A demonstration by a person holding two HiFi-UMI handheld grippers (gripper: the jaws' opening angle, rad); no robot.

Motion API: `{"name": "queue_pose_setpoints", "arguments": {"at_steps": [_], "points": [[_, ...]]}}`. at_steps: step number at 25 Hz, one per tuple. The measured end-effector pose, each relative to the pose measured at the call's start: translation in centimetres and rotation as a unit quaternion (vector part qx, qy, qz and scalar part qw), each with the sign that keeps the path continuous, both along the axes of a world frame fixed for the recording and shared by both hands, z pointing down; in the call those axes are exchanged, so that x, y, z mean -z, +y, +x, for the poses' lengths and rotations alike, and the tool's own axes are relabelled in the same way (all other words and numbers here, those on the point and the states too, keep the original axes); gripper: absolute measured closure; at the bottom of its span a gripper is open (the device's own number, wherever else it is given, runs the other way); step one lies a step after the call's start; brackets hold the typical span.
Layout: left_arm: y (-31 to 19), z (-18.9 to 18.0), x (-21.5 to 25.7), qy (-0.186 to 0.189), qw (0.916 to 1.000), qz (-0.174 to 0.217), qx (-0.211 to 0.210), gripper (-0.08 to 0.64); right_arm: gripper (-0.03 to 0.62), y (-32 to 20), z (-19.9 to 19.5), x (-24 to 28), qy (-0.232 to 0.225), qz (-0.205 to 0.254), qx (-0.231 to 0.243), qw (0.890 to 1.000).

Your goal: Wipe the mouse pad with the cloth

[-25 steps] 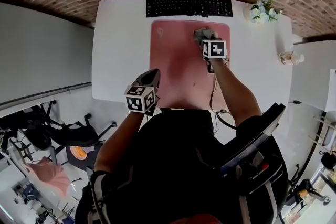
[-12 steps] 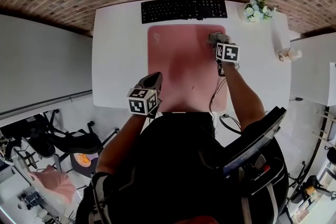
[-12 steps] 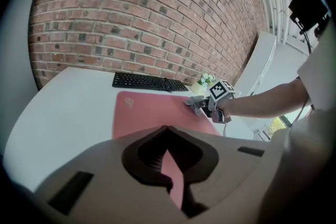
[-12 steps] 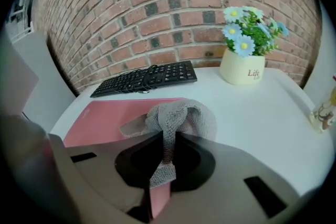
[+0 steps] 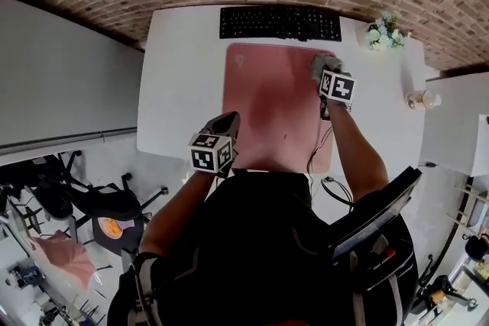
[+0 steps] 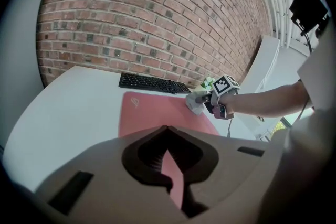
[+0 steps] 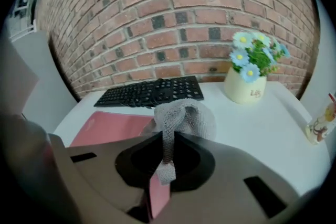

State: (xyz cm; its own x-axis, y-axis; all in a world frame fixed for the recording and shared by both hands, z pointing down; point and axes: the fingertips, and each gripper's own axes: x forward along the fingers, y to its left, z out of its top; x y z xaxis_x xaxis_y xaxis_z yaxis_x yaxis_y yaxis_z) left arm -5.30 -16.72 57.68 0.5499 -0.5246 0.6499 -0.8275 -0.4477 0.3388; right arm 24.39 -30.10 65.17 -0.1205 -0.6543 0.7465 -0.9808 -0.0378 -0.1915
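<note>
At the near left, the left gripper (image 5: 226, 122) hangs over the counter (image 5: 176, 80) edge by the near left corner of the pad (image 5: 267, 99), its jaws closed to a slit with nothing between them. The pink pad lies mid-counter, just in front of the keyboard (image 5: 280, 23). At its far right corner the right gripper (image 5: 325, 74) is clenched on the grey mesh cloth (image 5: 321, 63), which bunches out past the jaws in a loose loop. It seems to rest on or just above the pad, though contact cannot be told. The wipe looks only partly covered, with most of the pad lying to the left and nearer. To do it well, press the bunched cloth flat and draw overlapping passes leftward and toward the near edge. The idle left gripper could pin the near corner so the pad does not slide. Keep clear of the cable (image 5: 315, 149) by the right edge and the vase (image 5: 384, 33) beyond.
</note>
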Motion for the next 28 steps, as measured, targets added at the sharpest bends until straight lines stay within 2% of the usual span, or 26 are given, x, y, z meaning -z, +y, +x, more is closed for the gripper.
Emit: {"name": "queue_pose_setpoints", "arguments": {"at_steps": [6,12,15,20,28], "points": [[0.8,-2.1,0.1,0.0,0.9994,-0.004,0.033,0.56,0.561,-3.7,-11.3,3.5,-0.043,0.039,0.102,0.993],[2.2,-6.5,-0.6,-0.016,0.9948,-0.019,0.098,0.56,0.561,-6.6,-21.9,2.8,-0.065,0.036,0.189,0.979],[3.1,-8.9,-0.7,-0.023,0.9909,-0.026,0.13,0.56,0.561,-7.5,-25.7,1.7,-0.064,0.029,0.221,0.973],[3.8,-11.8,-1.1,-0.036,0.9853,-0.034,0.163,0.56,0.561,-8.8,-29.2,-0.8,-0.053,0.011,0.248,0.967],[3.8,-12.1,-1.3,-0.042,0.9873,-0.035,0.149,0.56,0.561,-9.2,-27.7,-2.4,-0.045,-0.003,0.233,0.971]]}}
